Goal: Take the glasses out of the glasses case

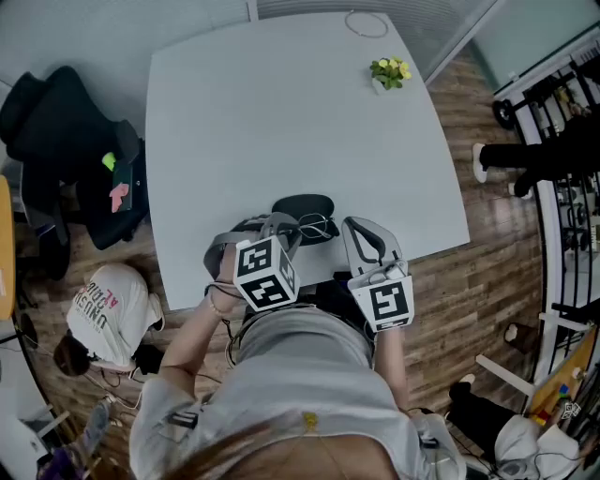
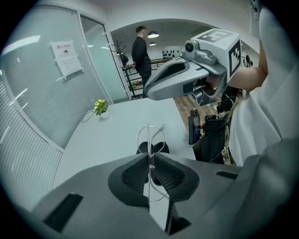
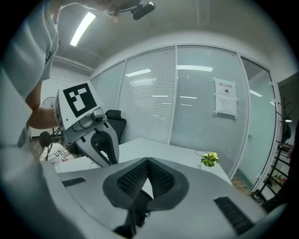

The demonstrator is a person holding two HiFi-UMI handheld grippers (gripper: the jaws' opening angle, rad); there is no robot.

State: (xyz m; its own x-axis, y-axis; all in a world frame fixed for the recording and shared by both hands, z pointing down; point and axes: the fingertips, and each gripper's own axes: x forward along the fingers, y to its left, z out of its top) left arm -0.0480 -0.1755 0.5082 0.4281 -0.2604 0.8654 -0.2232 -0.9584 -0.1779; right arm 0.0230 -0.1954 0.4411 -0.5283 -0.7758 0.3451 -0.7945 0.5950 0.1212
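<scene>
My left gripper is shut on a thin wire-framed pair of glasses, which stands edge-on between the pads and sticks out past them. In the head view the glasses hang at the left gripper, just in front of the black glasses case. The case lies on the white table near its front edge and shows behind the lenses as a dark shape. My right gripper is raised to the right of the case; its jaws meet with nothing seen between them.
A small potted plant and a thin cable ring sit at the table's far side. A black office chair stands left of the table. A person in black stands by the glass wall. Bags lie on the wooden floor.
</scene>
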